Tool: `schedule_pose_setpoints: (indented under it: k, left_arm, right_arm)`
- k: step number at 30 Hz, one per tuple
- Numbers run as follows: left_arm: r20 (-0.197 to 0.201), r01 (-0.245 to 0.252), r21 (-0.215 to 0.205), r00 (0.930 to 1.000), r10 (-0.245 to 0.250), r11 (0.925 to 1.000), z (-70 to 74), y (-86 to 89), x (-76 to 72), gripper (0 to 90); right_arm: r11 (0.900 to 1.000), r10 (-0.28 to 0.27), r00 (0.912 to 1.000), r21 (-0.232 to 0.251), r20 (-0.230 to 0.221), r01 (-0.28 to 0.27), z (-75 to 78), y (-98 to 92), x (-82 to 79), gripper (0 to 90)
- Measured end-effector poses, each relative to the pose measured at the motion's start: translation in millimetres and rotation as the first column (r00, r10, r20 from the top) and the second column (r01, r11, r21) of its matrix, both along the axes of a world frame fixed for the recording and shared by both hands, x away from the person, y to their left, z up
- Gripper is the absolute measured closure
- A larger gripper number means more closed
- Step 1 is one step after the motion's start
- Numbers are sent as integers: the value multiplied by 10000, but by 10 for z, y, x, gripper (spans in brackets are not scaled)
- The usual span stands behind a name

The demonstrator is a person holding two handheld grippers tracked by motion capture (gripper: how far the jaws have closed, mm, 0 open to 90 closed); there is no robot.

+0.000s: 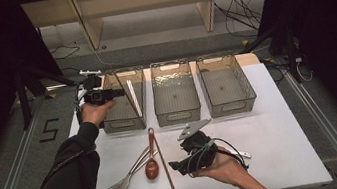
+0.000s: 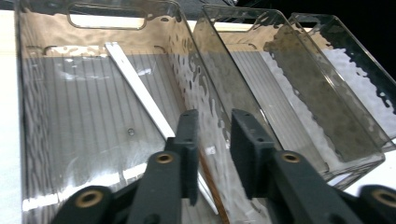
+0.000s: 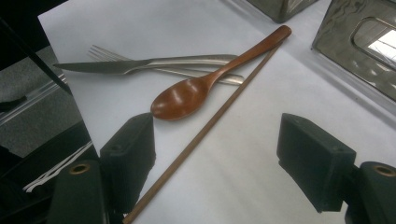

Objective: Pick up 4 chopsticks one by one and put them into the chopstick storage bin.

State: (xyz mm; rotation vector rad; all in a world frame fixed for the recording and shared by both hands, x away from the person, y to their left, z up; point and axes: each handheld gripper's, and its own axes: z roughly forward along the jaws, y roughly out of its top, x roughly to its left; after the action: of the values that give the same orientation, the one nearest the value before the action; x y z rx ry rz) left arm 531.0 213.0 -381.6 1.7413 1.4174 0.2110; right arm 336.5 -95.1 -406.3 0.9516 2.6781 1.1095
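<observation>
My left tool (image 1: pixel 114 92) hangs over the near-left rim of the left bin (image 1: pixel 126 126), jaws slightly parted, pressing on nothing. In that bin lie a pale chopstick (image 2: pixel 140 91) and a brown chopstick (image 1: pixel 126 93), both leaning along its length; a brown tip shows just below my jaws. Right of that bin, the middle bin (image 1: pixel 178 113) and right bin (image 1: pixel 231 103) follow. On the counter (image 1: pixel 273 129) before the left bin lie a fork (image 3: pixel 100 52), knife (image 3: pixel 116 66), wooden spoon (image 3: pixel 187 95) and another brown chopstick (image 3: pixel 205 130), its long axis running toward the bins. My right tool (image 3: pixel 217 154) stands wide open over that chopstick, not touching it.
</observation>
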Motion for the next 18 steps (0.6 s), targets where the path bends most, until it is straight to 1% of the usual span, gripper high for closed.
schedule_pose_setpoints:
  k: [1, 2, 4, 6, 8, 11, 12, 15, 18]
  left_arm:
    - [-54, -66, -1, 10000, 66, 10000, 1, 6, -1, 645]
    - [-98, -48, -49, 9999, 48, 10000, 0, 11, -3, 628]
    - [-230, 139, -24, 9996, -140, 9999, 10, 14, -21, 574]
    - [-242, 217, -18, 9995, -217, 9998, 29, 6, -48, 493]
    - [-93, 297, -97, 9995, -297, 9995, 65, -2, -90, 436]
    - [288, 571, -321, 9980, -562, 9979, 142, -16, -190, 374]
    - [440, 765, -339, 9962, -750, 9965, 179, -14, -245, 351]
    - [906, 968, -498, 9916, -920, 9941, 254, -7, -392, 303]
    - [1333, 1288, -554, 9837, -1205, 9901, 297, 29, -573, 283]
  right_arm:
    - [10000, 3, 10000, 1, -8, -3, 0, 0, 0, 287]
    - [10000, 4, 10000, 0, -4, -4, 0, -1, 0, 287]
    - [10000, -10, 10000, 3, 0, 10, 1, -2, 0, 287]
    - [10000, -24, 10000, 3, -10, 24, 2, -3, 1, 288]
    - [10000, -52, 10000, -7, -7, 52, 0, -3, 3, 287]
    - [9999, -83, 10000, -67, 28, 83, -3, 0, 4, 287]
    - [9999, -93, 10000, -82, 25, 94, -3, 2, 3, 287]
    - [9996, -193, 9998, -191, 11, 193, -13, 10, 6, 287]
    - [9991, -228, 9997, -354, -18, 228, -22, 22, 2, 288]
